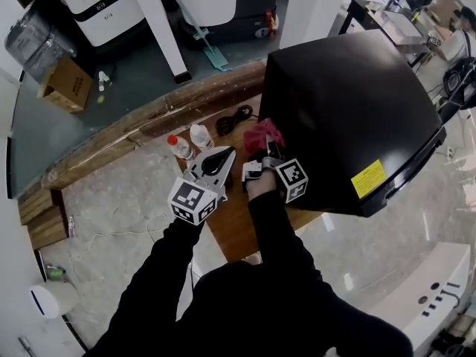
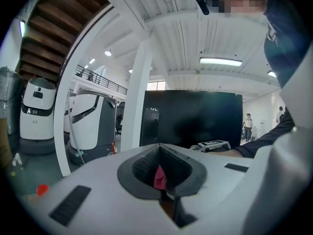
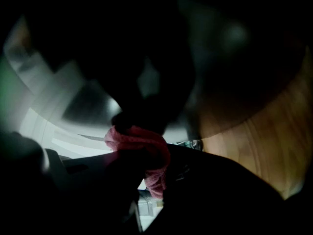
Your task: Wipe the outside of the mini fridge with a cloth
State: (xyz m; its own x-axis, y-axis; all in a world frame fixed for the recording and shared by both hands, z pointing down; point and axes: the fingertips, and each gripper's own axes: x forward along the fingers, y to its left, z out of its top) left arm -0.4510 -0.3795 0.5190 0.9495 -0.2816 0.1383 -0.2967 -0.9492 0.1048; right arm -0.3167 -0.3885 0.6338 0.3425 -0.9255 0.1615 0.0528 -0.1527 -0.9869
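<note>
- right gripper (image 1: 268, 149) clamped on cloth (image 1: 262, 132) against mini fridge (image 1: 349, 103) left wall; the bunched cloth could slip out mid-rub.
- left gripper (image 1: 225, 155) closed, empty, left of mini fridge; could knock the bottles (image 1: 190, 141).

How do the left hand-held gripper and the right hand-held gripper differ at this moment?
The right hand-held gripper is shut on the pink cloth; the left hand-held gripper has its jaws together, with a pink sliver between its pads too small to name. The right one holds the cloth at the side of the black mini fridge; the left one is apart from the fridge, near two bottles. Both carry a marker cube.
</note>
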